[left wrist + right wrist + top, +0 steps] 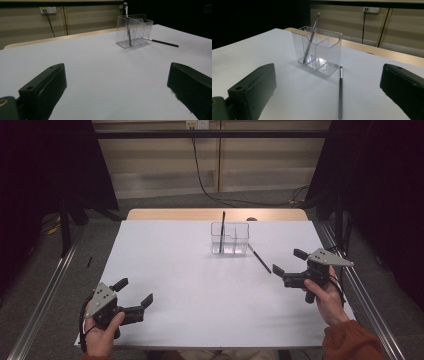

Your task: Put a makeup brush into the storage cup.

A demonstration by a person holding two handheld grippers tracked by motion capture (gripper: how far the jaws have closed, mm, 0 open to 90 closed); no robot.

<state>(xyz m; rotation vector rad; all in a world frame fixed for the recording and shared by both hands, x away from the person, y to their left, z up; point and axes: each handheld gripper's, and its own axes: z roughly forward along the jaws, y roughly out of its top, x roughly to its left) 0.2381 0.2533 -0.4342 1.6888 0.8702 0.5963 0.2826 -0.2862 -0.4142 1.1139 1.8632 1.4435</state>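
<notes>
Two grippers, left (134,294) and right (289,262), both spread wide and empty, loose brush (340,91) lying just ahead of right jaws beside clear holder (320,51) — clumsy pinch could roll it away.

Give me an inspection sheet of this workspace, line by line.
Surface: white table, flat, wooden edge at the far side.
Job's things: clear holder with one brush standing in its left compartment; second brush lying flat just right of the holder.
Clutter: nothing seen.
Grippers: left claw open, empty, near corner; right claw open, empty, near the lying brush.
Cables: black wall cable from a socket down to the floor.
Surroundings: dark curtains, beige wall, grey floor.
</notes>
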